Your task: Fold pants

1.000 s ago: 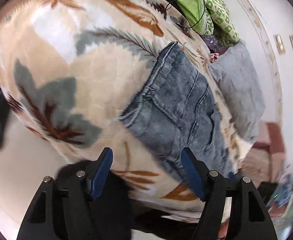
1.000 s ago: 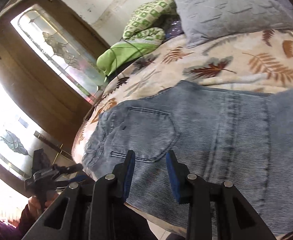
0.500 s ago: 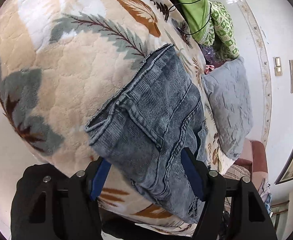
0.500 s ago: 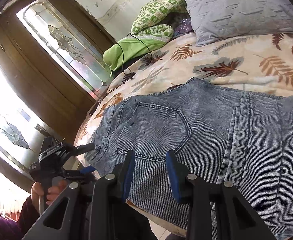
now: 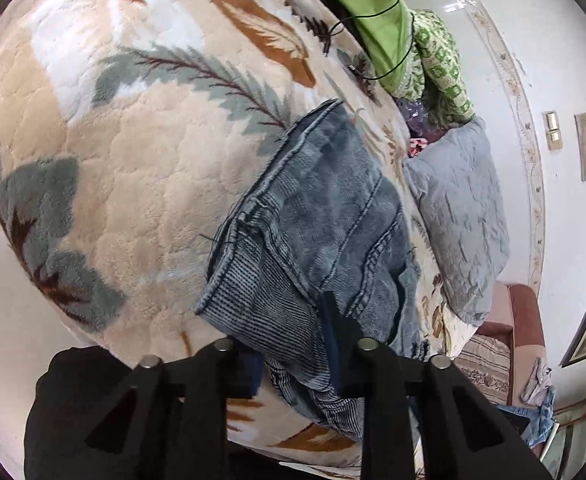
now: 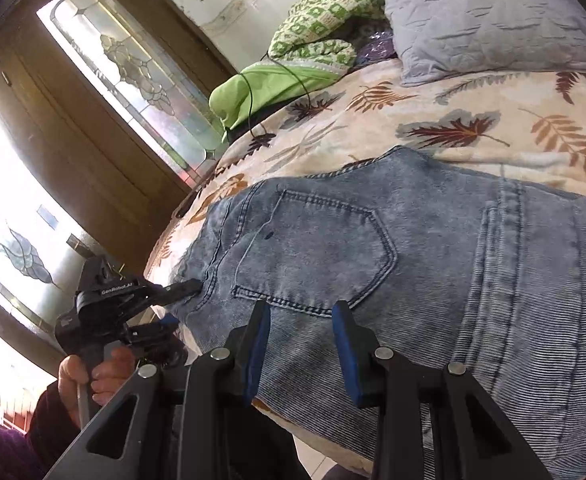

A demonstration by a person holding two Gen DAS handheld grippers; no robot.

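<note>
The left gripper [image 5: 293, 344] is closing its jaws on the near corner of the jeans [image 5: 325, 216], and a thick fold of denim is already between the blue pads, bunched up at the waistband end. The right gripper [image 6: 301, 344] holds its fingers a little apart just above the near edge of the jeans, under the back pocket [image 6: 317, 248], and I cannot tell if they touch the cloth. The jeans lie flat on the leaf-print blanket [image 5: 133, 184] of the bed, with the grey pillow [image 5: 461, 216] farther behind. I judge the denim as soft but rather heavy and thick, not slippery; the best hold is at a seam or hem, where the layers stay together. One second ago the left jaws stood wide open and empty.
</note>
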